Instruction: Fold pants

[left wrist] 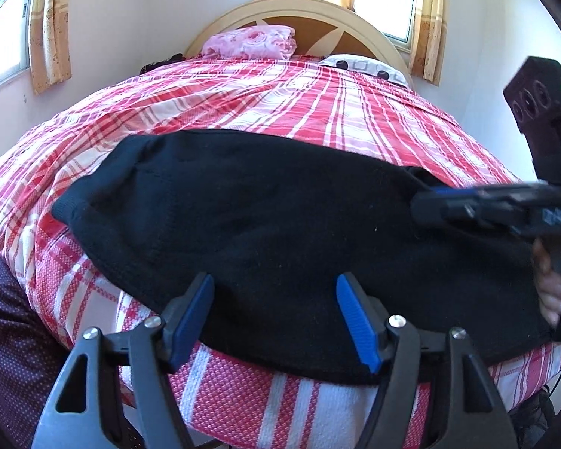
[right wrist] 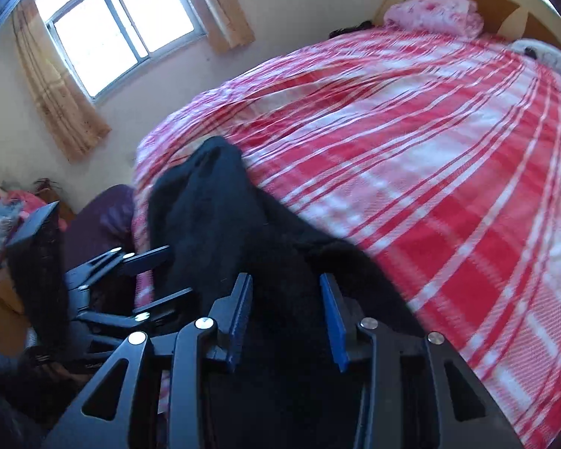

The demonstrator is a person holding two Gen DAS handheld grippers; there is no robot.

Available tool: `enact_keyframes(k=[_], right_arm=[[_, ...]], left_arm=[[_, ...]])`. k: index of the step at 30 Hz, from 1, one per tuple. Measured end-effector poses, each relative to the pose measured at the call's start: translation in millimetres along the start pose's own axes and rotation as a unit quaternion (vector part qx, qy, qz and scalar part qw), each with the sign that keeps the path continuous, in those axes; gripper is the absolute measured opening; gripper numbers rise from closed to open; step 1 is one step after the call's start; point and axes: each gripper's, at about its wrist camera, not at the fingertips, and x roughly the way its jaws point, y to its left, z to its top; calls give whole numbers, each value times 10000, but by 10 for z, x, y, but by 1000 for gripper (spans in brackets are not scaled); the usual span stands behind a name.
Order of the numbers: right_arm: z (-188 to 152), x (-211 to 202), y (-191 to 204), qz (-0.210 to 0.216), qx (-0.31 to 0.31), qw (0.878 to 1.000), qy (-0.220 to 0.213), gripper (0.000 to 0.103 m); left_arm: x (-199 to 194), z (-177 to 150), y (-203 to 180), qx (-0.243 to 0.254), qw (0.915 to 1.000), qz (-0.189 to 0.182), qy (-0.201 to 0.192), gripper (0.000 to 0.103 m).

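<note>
Lying between both released tongs, black pants [left wrist: 265, 217] on plaid bedspread [left wrist: 280, 101]

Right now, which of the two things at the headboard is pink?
The crumpled pink floral bundle, left of the white pillow with dark dots, whose cover is white, not pink.
</note>
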Motion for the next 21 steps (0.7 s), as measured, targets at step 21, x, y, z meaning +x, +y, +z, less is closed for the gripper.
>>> enact_keyframes(k=[21], right_arm=[[588,-299,-746,1935,2154,9494,-1213,49]], left_arm=[[4,-8,23,-23,10000,-85,-24,72]])
